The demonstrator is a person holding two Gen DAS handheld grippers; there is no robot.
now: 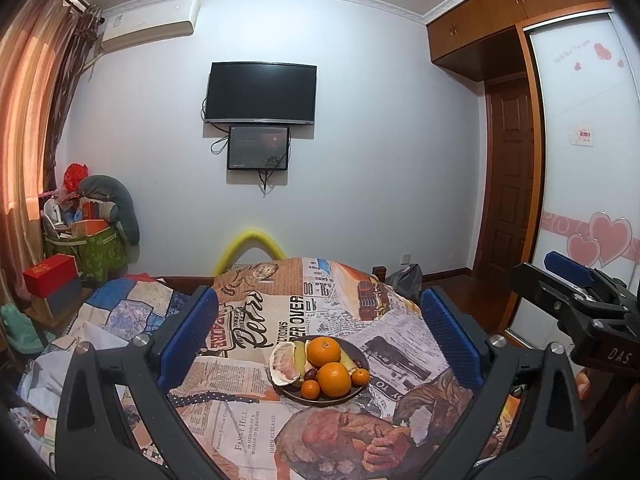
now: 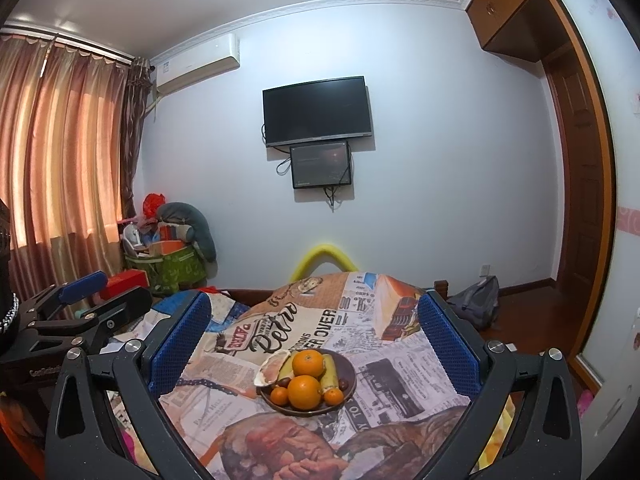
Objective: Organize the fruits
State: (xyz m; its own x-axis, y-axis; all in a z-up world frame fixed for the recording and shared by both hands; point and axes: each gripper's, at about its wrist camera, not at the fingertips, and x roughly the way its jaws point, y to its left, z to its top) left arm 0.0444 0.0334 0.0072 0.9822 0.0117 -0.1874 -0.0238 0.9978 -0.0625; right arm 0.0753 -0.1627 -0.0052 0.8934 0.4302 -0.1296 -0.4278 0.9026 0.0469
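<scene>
A dark round plate (image 1: pixel 360 354) (image 2: pixel 349 364) sits on a table covered with a newspaper-print cloth (image 1: pixel 248 412) (image 2: pixel 240 344). On it lie two large oranges (image 1: pixel 334 379) (image 2: pixel 305 392), small tangerines (image 1: pixel 360 377) (image 2: pixel 333 397), a peeled pomelo piece (image 1: pixel 285 364) (image 2: pixel 269 367), yellow-green bananas (image 2: pixel 331 372) and dark dates (image 1: pixel 310 374). My left gripper (image 1: pixel 320 334) is open and empty, held above and in front of the plate. My right gripper (image 2: pixel 314 338) is open and empty, also short of the plate. Each gripper shows at the edge of the other's view.
A bed with a patchwork quilt (image 1: pixel 120 312) lies left of the table. A green basket of clutter (image 1: pixel 100 252) and a red box (image 1: pixel 50 274) stand by the curtains. A TV (image 1: pixel 260 92) hangs on the far wall. A backpack (image 2: pixel 476 304) lies on the floor, right.
</scene>
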